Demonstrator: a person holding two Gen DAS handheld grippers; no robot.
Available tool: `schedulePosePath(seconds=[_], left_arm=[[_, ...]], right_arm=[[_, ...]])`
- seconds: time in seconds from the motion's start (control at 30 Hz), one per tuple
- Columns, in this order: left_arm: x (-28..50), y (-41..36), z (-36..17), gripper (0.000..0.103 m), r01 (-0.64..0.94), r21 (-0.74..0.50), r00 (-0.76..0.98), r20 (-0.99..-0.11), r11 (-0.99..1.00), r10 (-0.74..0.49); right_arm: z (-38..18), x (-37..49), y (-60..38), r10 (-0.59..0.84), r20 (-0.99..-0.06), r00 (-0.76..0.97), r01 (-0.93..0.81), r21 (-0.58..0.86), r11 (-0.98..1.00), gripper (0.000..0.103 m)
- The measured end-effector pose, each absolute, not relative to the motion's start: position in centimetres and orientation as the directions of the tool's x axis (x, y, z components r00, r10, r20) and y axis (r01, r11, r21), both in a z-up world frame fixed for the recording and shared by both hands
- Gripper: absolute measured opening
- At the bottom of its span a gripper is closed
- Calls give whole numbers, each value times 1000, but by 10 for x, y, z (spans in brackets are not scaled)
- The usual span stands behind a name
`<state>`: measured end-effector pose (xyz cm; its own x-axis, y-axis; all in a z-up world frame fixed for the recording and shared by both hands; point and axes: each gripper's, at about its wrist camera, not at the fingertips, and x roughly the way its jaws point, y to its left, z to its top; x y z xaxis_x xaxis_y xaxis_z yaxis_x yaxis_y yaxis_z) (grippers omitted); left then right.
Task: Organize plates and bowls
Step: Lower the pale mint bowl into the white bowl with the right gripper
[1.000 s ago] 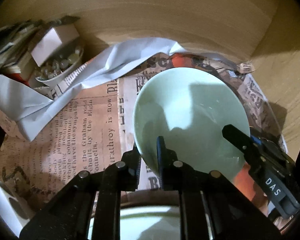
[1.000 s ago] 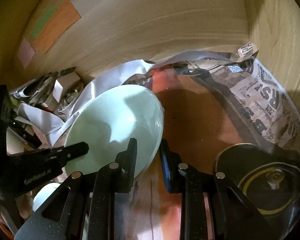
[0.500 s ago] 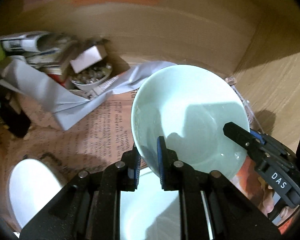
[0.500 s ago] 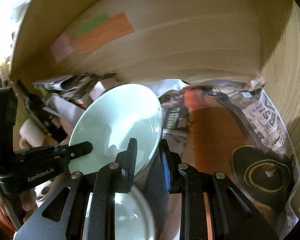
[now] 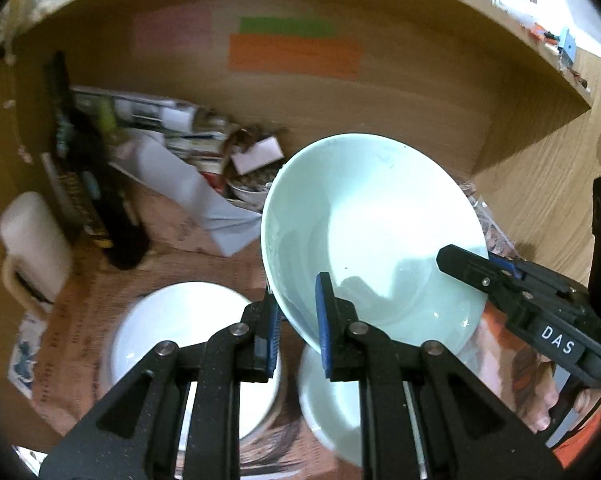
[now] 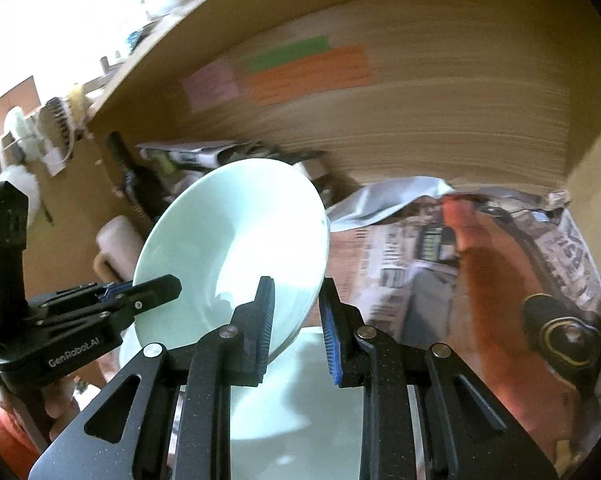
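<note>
We hold the pale green bowl (image 5: pixel 372 236) tilted above the newspaper lining (image 6: pixel 500 248), our left gripper (image 5: pixel 296 328) and right gripper (image 6: pixel 296 320) each pinching its rim on opposite sides. Beneath it another pale bowl (image 5: pixel 328 408) is mostly hidden; a white bowl (image 5: pixel 180 336) beside that is blurred. Clutter behind stays indistinct.

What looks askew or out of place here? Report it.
The pale green ceramic bowl is steeply tilted, pinched at opposite rims by the left gripper and right gripper. The crumpled grey-white paper sheet lies rumpled over the newspaper lining. No spill or breakage shows.
</note>
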<state>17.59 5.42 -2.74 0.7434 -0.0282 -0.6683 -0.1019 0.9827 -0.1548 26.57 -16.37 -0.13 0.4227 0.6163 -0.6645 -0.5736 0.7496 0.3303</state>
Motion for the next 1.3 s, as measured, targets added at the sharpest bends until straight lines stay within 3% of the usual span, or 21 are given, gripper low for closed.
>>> schedulePosePath(seconds=[0.6,1.3], left_arm=[[102,126,-55,16,-156,-96,741,-669,983,52],[107,155,-103,16,-174,-128,680,-733,976,25]], right_arm=[[-17,206,-85,661,-685,307,-660,347,666,21],[-48,200,-52,600,-761,246,-670,314,673,21]])
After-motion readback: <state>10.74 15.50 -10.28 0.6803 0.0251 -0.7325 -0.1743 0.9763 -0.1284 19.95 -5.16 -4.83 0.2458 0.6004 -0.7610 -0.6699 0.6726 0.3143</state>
